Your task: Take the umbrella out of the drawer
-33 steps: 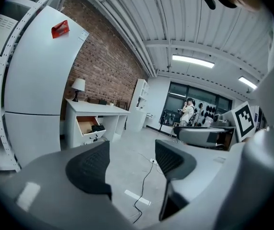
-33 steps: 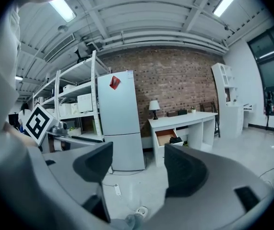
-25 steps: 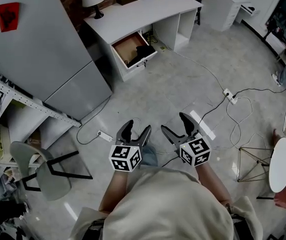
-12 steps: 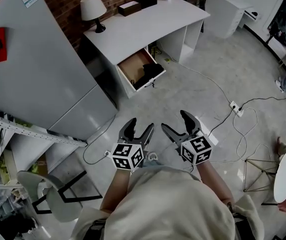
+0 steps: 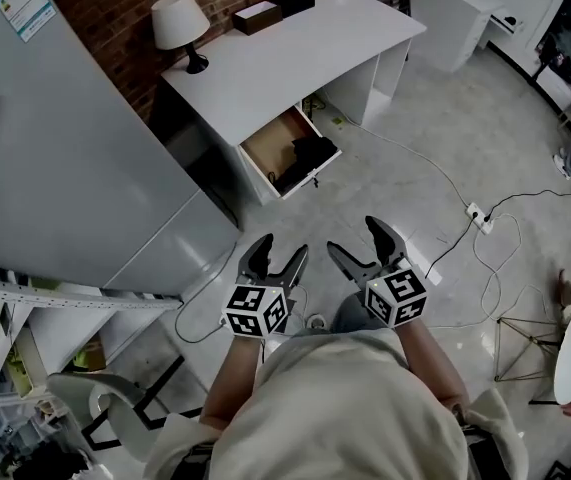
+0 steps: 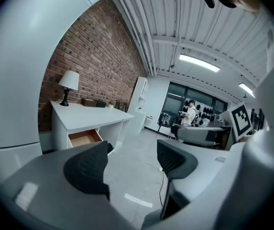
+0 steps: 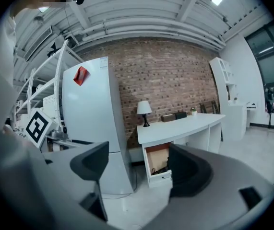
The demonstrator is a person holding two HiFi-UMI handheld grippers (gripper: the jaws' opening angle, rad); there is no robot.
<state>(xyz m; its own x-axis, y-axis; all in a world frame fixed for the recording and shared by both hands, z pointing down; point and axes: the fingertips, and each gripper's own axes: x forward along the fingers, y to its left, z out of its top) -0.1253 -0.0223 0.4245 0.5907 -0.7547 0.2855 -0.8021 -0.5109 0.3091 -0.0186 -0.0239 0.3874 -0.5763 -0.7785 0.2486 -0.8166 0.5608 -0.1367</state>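
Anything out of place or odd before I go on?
The drawer under the desk hangs open with a dark object inside. A power strip and loose cords lie across the floor near it, a possible trip risk. Nothing spilled or broken shows.

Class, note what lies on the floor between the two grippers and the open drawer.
Only bare floor separates the left gripper and right gripper from the drawer, as the head view shows; the white cable passes farther right.

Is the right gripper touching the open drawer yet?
Apart. Head view shows floor between the right gripper and the drawer; its jaws stand open, empty.
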